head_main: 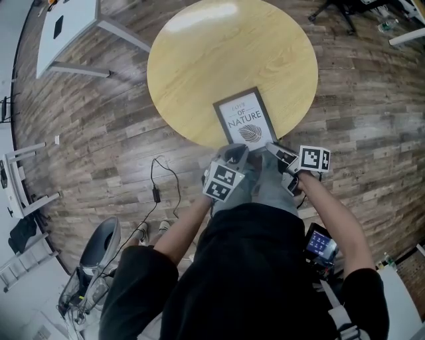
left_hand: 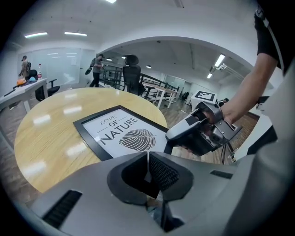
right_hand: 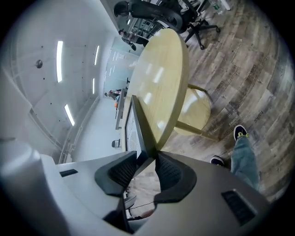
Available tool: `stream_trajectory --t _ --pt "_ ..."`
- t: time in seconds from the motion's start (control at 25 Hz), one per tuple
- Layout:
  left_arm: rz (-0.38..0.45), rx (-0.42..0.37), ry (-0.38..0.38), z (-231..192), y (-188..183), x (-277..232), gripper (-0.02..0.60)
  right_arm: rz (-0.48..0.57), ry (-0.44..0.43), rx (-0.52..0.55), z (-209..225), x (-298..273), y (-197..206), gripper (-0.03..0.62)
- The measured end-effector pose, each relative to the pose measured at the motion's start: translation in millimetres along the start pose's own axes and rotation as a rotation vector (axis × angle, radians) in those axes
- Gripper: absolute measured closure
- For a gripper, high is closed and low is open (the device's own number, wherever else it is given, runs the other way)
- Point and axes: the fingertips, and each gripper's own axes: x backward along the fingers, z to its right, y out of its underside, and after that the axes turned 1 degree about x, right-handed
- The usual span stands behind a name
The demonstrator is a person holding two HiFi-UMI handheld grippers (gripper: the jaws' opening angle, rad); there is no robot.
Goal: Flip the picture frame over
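Observation:
A black picture frame [head_main: 244,118] with a "NATURE" leaf print lies face up at the near edge of the round yellow table [head_main: 199,60]. My right gripper [head_main: 271,147] is at the frame's near right corner. In the right gripper view the gripper [right_hand: 146,159] is rolled on its side, and the frame's dark edge [right_hand: 140,124] runs in between its pads, which sit against it. My left gripper [head_main: 234,151] hovers just short of the frame's near edge. Its jaws [left_hand: 148,162] are shut with nothing in them, and the frame [left_hand: 120,133] lies ahead of it.
Wood floor surrounds the table. A cable [head_main: 156,192] lies on the floor at the left, and a white table [head_main: 66,26] stands at the far left. Office chairs [right_hand: 152,9] and desks stand beyond the table. My shoe [right_hand: 239,133] shows below the right gripper.

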Motion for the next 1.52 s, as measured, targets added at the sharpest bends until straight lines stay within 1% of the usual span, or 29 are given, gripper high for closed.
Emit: stream_trajectory --t 0.08,0.2,0.36,0.56,0.68,0.76,0.92,1.16,1.36,1.52 --pt "0.012 0.025 -0.011 -2 -3 2 0.552 0.001 -0.001 0.006 -2 2 -1 0.461" --pt "0.039 0.09 -0.036 -11 -6 7 0.552 0.014 -0.009 0.013 -6 5 -2 0.47" --pt "0.076 0.171 -0.053 -18 -11 15 0.552 0.078 -0.062 0.087 -25 15 -19 0.498" --pt "0.12 0.202 -0.072 -20 -19 20 0.552 0.14 -0.075 0.197 -43 25 -45 0.511" --pt "0.145 0.212 -0.083 -21 -28 22 0.552 0.186 -0.054 0.282 -57 32 -65 0.514" --pt "0.159 0.21 -0.087 -23 -34 25 0.554 0.195 -0.011 0.37 -64 36 -76 0.516" --pt "0.185 0.202 -0.103 -26 -41 31 0.552 0.197 0.096 0.59 -78 45 -92 0.516" --pt "0.211 0.194 -0.132 -31 -47 41 0.554 0.208 0.247 0.85 -94 53 -109 0.516" --pt "0.234 0.207 -0.156 -35 -46 54 0.552 0.156 0.363 1.144 -111 46 -103 0.516" --pt "0.258 0.217 -0.177 -40 -46 65 0.552 0.106 0.395 1.326 -121 35 -90 0.516"
